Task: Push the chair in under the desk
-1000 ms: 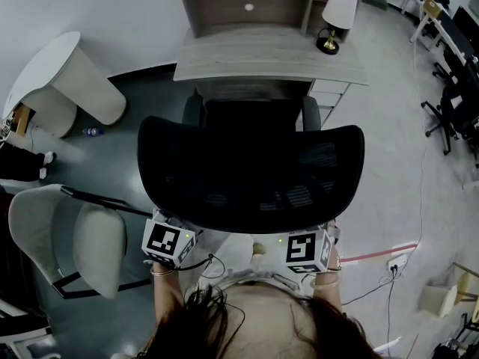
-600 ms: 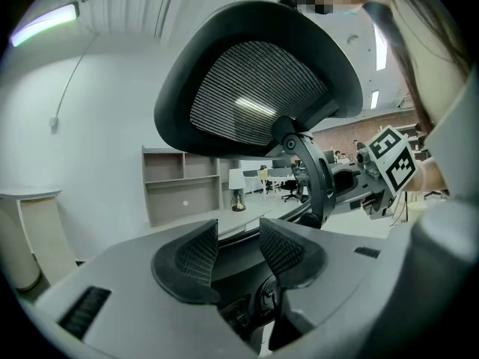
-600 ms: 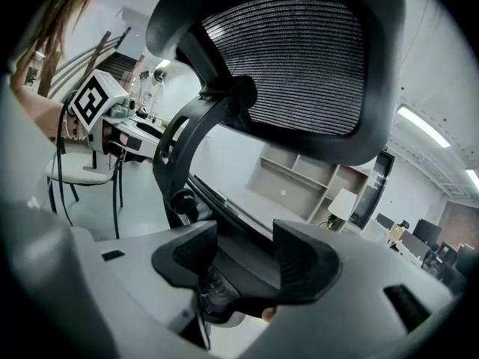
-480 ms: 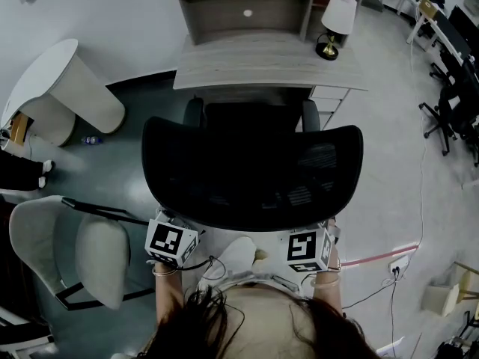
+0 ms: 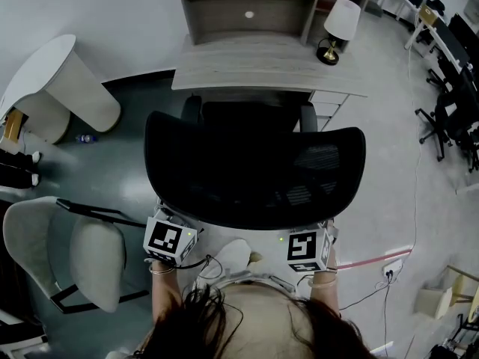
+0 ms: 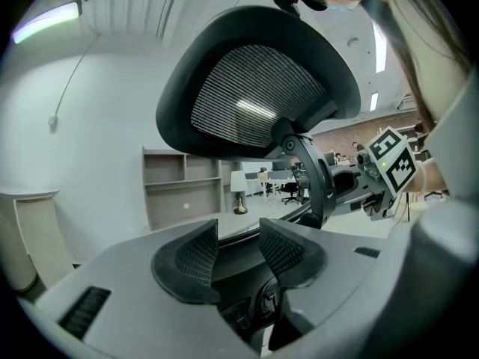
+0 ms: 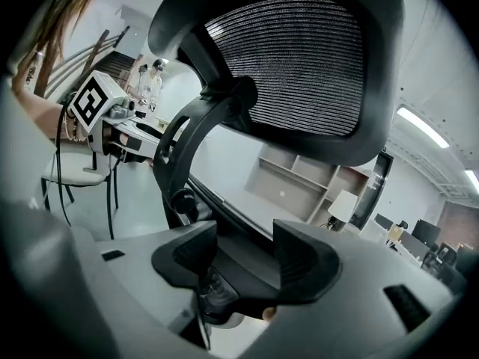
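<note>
Grippers sit nearest, on the side of the chair (image 5: 254, 170) away from the desk (image 5: 262, 58). The left gripper (image 6: 238, 251) has its jaws close together, and they seem to pinch the bottom rim of the chair's black back. The right gripper (image 7: 245, 256) does the same further along that rim, with only a small gap between its jaws.

The chair faces the desk. Its arm rests reach the desk's near edge, but its big back is out in front of the desk. So I think the push is partly done.

To do this well, I would push with both grippers the same, straight at the desk and slowly. The drawers (image 5: 329, 105) under the desk's right end are just beside the chair's right arm rest, so a crooked push could bump them.

A lamp (image 5: 338, 22) stands on the desk's far right corner. A shelf (image 5: 247, 2) rises behind the desk.
</note>
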